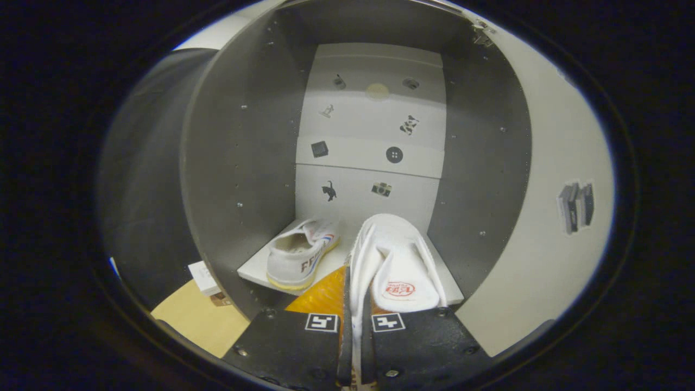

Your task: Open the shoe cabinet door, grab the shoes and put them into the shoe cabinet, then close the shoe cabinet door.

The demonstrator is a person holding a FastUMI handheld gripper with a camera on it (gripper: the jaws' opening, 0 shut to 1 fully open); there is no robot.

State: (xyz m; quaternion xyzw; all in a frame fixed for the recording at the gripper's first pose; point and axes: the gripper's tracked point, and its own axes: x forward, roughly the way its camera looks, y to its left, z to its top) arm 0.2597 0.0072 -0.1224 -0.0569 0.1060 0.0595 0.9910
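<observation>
The hand-held gripper (pixel 353 326) is clamped on the side wall of a white shoe (pixel 393 260), carrying it toe-first into the open shoe cabinet (pixel 239 163). Its mate (pixel 301 252) already sits on the shelf (pixel 255 269) ahead-left, leaving room alongside.

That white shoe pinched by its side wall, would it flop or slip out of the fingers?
The held shoe looks like soft canvas, so its wall probably bends where the gripper pinches it. It seems light, hanging level. The thin grip on one edge might let it swivel or slip.
</observation>
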